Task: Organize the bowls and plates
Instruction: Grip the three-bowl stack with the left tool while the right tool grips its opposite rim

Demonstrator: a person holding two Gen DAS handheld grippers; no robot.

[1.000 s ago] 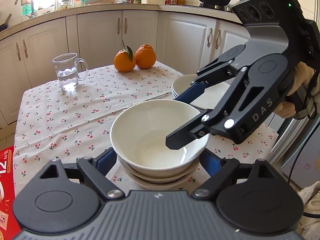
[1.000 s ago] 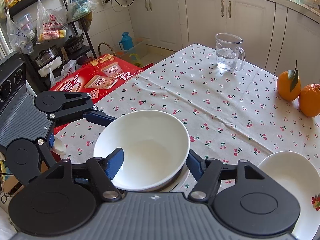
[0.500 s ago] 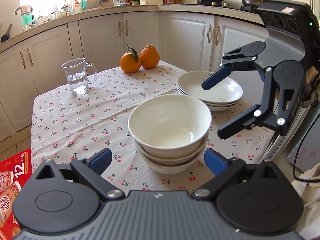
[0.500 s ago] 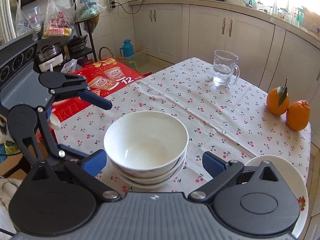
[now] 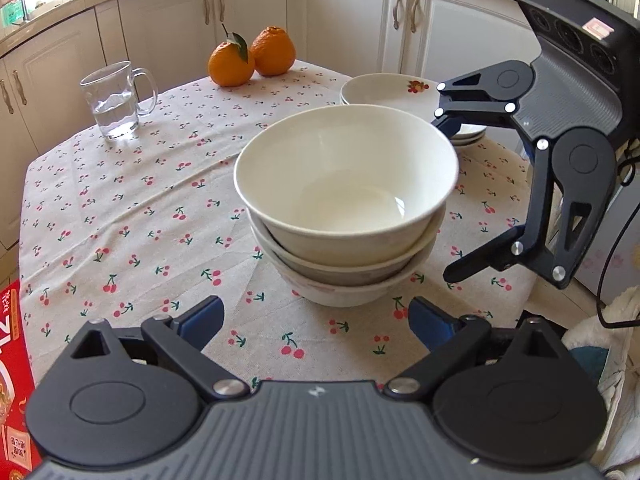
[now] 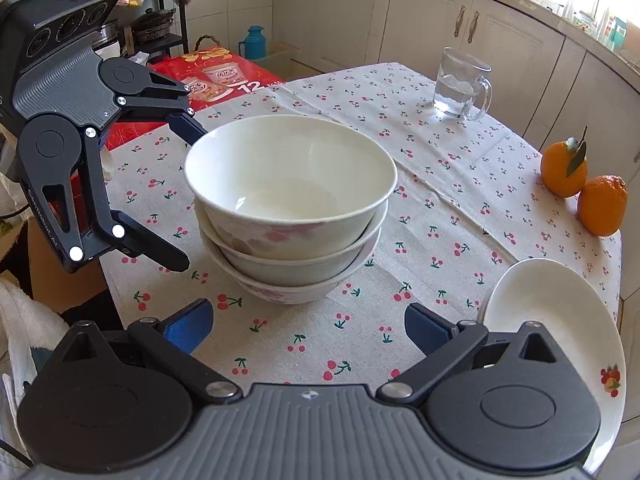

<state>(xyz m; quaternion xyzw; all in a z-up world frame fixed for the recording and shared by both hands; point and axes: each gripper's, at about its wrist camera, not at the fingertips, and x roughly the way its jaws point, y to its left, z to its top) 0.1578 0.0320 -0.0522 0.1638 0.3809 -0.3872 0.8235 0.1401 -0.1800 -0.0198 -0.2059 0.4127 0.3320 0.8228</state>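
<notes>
In the left wrist view, a red box (image 5: 12, 360) pokes in at the left edge, below the table (image 5: 120, 208) with its cherry-print cloth. A glass mug (image 5: 114, 100) of water stands toward the far left of the cloth, and two oranges (image 5: 252, 58) sit touching each other at the far edge. In the middle, three white bowls (image 5: 344, 204) are nested into one stack standing on the cloth. The left gripper (image 5: 316, 320) hangs just in front of the stack with its blue-padded fingers spread wide, touching nothing. Behind the bowls to the right lies a stack of plates (image 5: 384, 90), the top one with a small fruit print. Furthest right, the right gripper (image 5: 448, 200) also has its fingers wide apart beside the bowls, with nothing between them.

In the right wrist view the left gripper (image 6: 188, 196) comes in from the left, gaping open next to the bowls (image 6: 288, 208). The right gripper (image 6: 308, 328) sits low in the middle, its fingers apart and clear of the stack. The mug (image 6: 460, 84) and oranges (image 6: 584, 184) are further right, and the plates (image 6: 560, 312) lie at the lower right, near the table edge.
</notes>
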